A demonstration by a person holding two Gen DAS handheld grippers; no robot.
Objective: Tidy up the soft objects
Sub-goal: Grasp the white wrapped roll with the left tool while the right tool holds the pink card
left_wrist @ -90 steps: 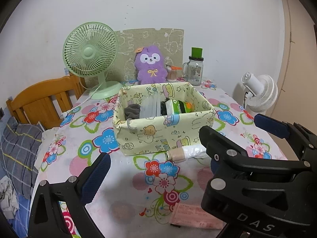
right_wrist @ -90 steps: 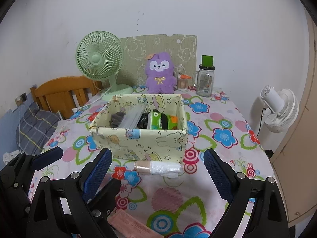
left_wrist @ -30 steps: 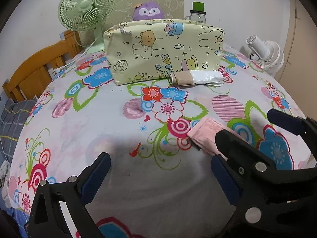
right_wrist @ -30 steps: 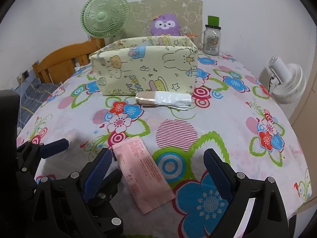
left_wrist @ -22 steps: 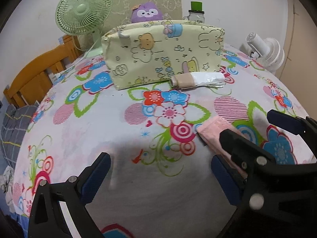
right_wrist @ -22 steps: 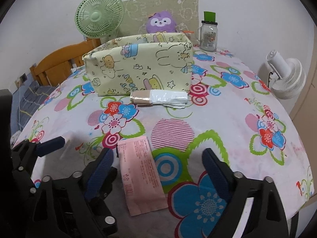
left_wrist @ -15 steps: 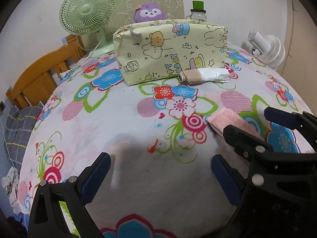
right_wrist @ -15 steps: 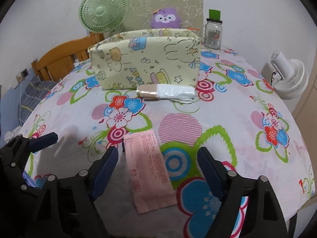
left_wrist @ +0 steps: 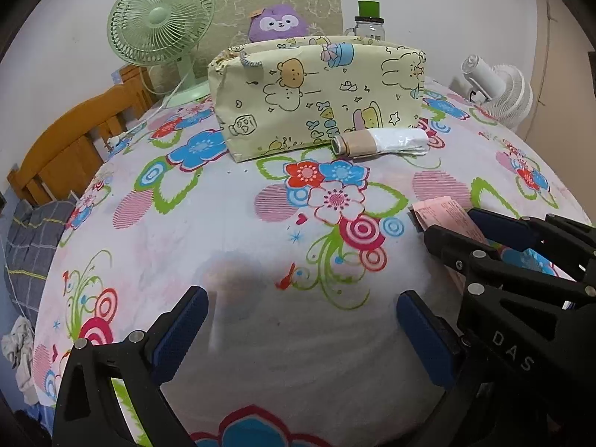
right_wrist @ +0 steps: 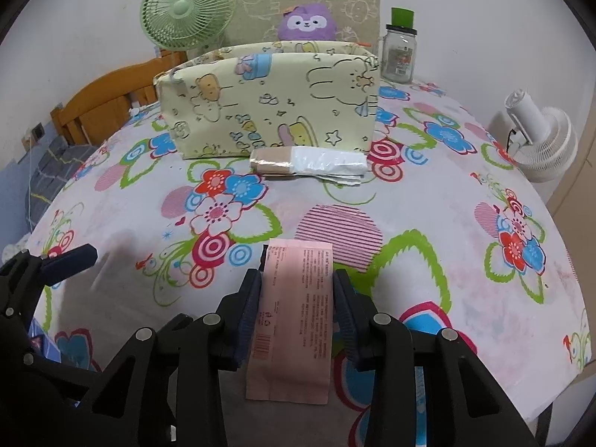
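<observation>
A flat pink packet point(right_wrist: 296, 298) lies on the flowered tablecloth near the front edge. My right gripper point(right_wrist: 297, 283) is shut on the pink packet, a blue pad pressed against each long side. The left wrist view shows the packet's far end point(left_wrist: 441, 210) poking out past the right gripper's fingers. My left gripper point(left_wrist: 301, 305) hovers open over bare cloth, left of the packet. A roll in beige and white plastic wrap point(right_wrist: 307, 162) lies against the front wall of the yellow cartoon fabric basket point(right_wrist: 268, 104).
Behind the basket stand a green desk fan point(right_wrist: 188, 5), a purple plush toy point(right_wrist: 307, 22) and a glass jar with a green lid point(right_wrist: 400, 52). A white fan point(right_wrist: 540, 141) stands off the table's right side. A wooden headboard point(left_wrist: 70, 145) is at the left.
My right gripper's jaws have come together from wide open onto the pink packet's sides. My left gripper has stayed open over the cloth.
</observation>
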